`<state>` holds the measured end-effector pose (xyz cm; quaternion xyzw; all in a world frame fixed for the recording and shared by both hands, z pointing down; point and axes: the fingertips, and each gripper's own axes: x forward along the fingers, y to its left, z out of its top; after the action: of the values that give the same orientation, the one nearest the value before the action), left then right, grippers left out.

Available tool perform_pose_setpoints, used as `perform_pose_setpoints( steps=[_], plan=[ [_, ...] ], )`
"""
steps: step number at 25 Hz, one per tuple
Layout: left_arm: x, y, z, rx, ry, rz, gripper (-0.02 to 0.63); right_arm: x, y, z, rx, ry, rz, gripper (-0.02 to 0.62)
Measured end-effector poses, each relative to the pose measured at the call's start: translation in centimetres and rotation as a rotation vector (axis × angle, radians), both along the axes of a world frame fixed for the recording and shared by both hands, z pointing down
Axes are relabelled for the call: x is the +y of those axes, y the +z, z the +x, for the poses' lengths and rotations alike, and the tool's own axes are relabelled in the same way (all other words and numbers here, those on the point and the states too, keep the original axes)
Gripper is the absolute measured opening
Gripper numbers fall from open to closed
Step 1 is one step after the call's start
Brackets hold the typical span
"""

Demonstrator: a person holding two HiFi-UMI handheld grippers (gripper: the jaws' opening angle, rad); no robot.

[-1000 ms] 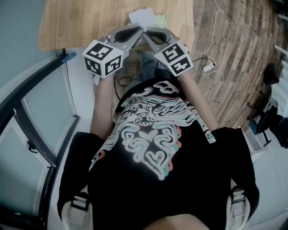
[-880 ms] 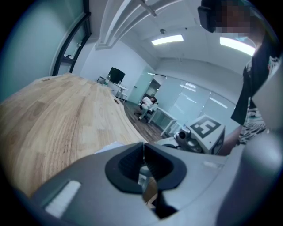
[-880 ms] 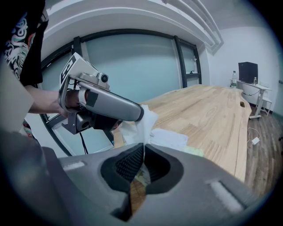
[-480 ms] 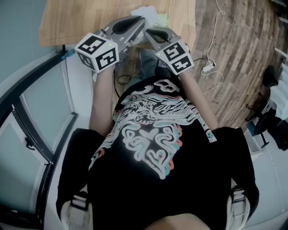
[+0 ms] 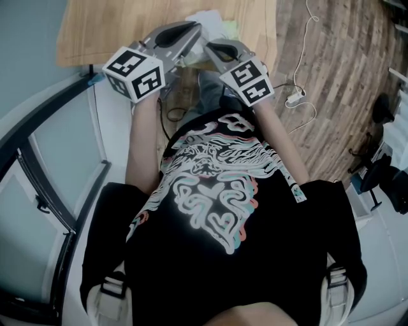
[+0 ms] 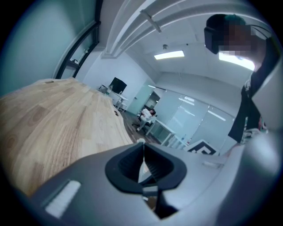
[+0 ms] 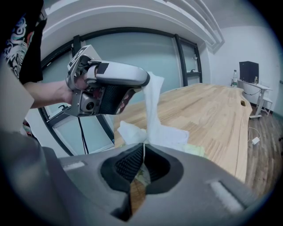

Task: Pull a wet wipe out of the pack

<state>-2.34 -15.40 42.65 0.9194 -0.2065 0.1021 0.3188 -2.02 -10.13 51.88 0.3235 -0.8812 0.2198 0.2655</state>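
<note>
Here, a wet wipe (image 7: pixel 153 106) stretches up from the pack (image 7: pixel 196 150).

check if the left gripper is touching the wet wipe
Touching. The right gripper view shows the left gripper with its closed tips pinching the top of the wet wipe, which hangs stretched down toward the pack.

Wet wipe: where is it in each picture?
Head view: wet wipe at top middle, over the wooden table.
Left gripper view: thin white sliver between the shut jaws.
Right gripper view: centre, a strip rising from the pack to the left gripper.
Shared landmark: the wooden table, in all three.
</note>
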Motion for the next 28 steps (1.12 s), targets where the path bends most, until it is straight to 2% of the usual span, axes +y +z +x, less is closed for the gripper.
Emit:
perform_pose_setpoints(
  steps=[5, 8, 12, 28],
  plan=[
    [0.1, -0.1, -0.2, 0.000, -0.011, -0.001, -0.005, 0.0, -0.1, 0.1, 0.003, -0.003, 0.005, 0.009],
    [0.4, 0.3, -0.4, -0.017, -0.012, -0.003, -0.005, 0.3, -1.1, 0.1, 0.012, -0.029, 0.053, 0.009],
    [0.7, 0.4, -0.7, -0.022, -0.022, -0.008, -0.005, -0.1, -1.9, 0.7, 0.016, -0.008, 0.099, 0.009],
    [1.8, -0.6, -1.4, -0.017, -0.030, -0.004, -0.005, -0.4, -0.7, 1.3, 0.074, 0.003, 0.087, 0.009]
  ],
)
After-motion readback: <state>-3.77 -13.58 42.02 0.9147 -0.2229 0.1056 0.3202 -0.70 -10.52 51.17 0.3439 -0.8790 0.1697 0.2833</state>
